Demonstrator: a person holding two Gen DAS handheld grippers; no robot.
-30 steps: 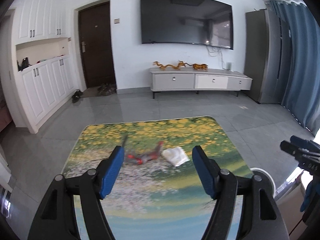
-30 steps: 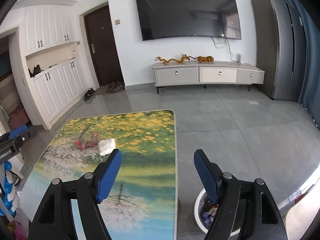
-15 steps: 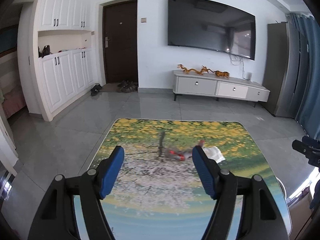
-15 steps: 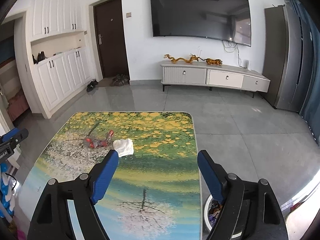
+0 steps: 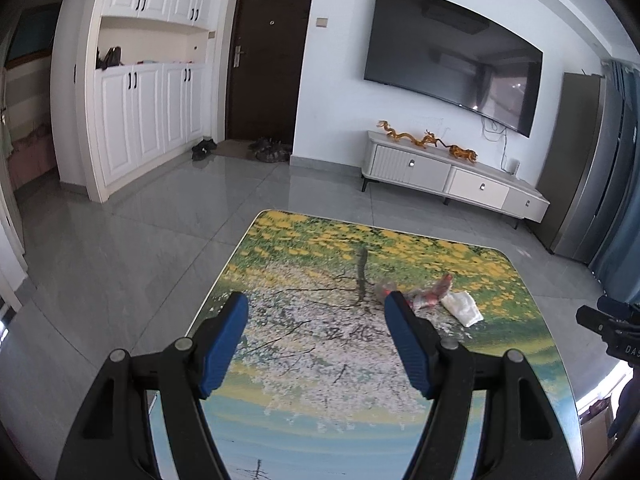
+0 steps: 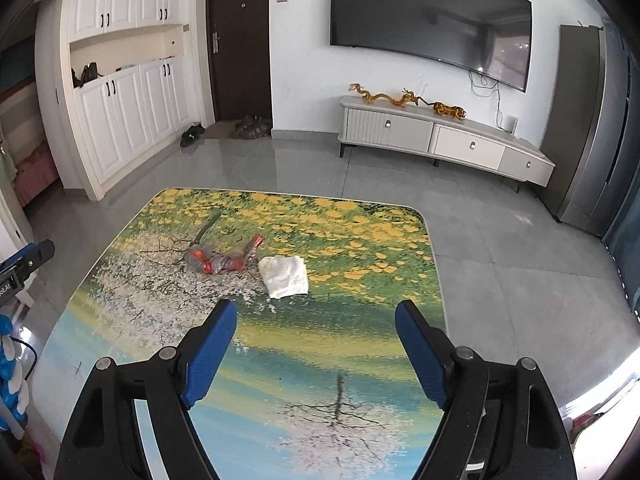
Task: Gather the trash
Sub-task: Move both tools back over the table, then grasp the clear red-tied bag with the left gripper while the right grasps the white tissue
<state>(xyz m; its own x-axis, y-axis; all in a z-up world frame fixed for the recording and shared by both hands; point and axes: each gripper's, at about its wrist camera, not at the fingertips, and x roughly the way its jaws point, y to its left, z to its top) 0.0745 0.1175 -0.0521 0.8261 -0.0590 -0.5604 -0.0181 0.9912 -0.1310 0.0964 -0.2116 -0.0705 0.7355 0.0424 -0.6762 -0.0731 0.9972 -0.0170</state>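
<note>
Left wrist view: my left gripper (image 5: pixel 316 308) hovers over the rectangular table with a printed landscape of yellow flowers and water (image 5: pixel 304 360), blue-padded fingers (image 5: pixel 224 338) spread wide, nothing between them. The crumpled red-and-silver foil wrapper (image 5: pixel 428 294) lies ahead and to the right, partly hidden behind my right-hand finger tip. The crumpled white paper tissue (image 5: pixel 462 307) sits just right of the wrapper, apparently touching it, clear of my fingers. My right gripper (image 5: pixel 612 326) shows only as a black part at the far right edge; its jaws can't be read from here.

Right wrist view: my right gripper (image 6: pixel 316 322) is also wide apart and empty, above the same table (image 6: pixel 360 344). The tissue (image 6: pixel 284 276) lies just ahead, slightly left of centre. The wrapper (image 6: pixel 224 258) is further ahead-left, just beside the tissue. A piece of my left gripper (image 6: pixel 24 260) shows at the left edge.
</note>
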